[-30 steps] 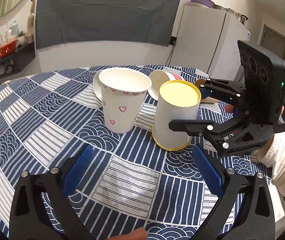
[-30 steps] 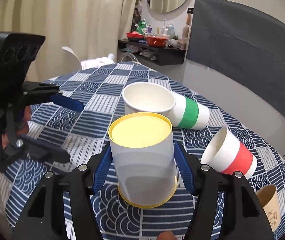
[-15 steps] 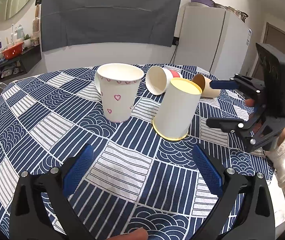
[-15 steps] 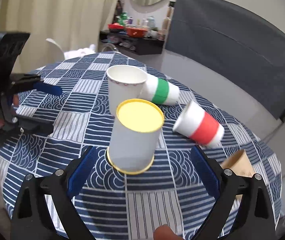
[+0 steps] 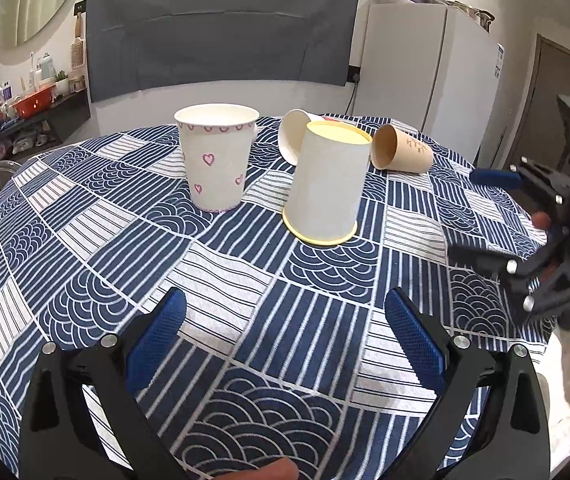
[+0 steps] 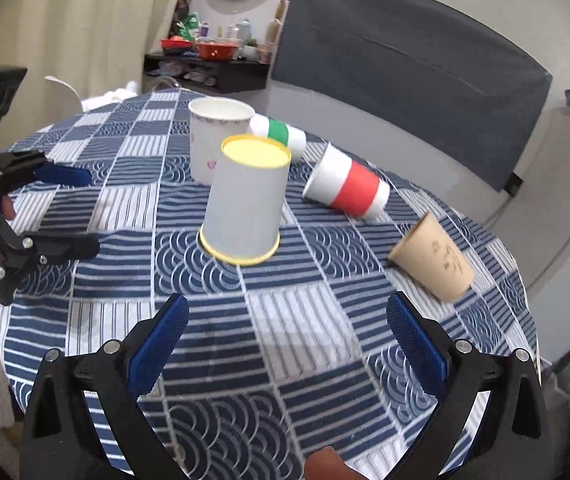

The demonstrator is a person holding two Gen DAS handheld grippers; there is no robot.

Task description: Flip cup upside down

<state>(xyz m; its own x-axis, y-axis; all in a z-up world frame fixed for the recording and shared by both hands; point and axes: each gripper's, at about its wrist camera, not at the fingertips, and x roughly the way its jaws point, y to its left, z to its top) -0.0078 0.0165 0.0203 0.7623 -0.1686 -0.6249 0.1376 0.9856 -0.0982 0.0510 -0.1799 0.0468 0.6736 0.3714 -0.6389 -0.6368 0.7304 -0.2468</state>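
Now the yellow cup stands upside down on the tabletop, its yellow rim flat on the blue patterned cloth and its yellow base facing up. Nothing holds it.

Just beside it stands the heart cup, upright with its mouth open to the ceiling. From the right wrist view, 3 more cups lie on their sides: a green-banded cup behind the heart cup, a red-banded cup near the yellow cup, and a brown cup further toward the tabletop's edge. The left wrist view shows the brown cup with its mouth turned toward the yellow one, and the red-banded cup partly hidden behind it.

Both grippers are clear of the cups. The left gripper hovers over the cloth with its 2 blue-padded fingers spread wide apart, empty; it also appears at the left of the right wrist view. The right gripper has its fingers spread just as wide, gripping nothing, and shows at the right edge of the left wrist view, well apart from the yellow cup.
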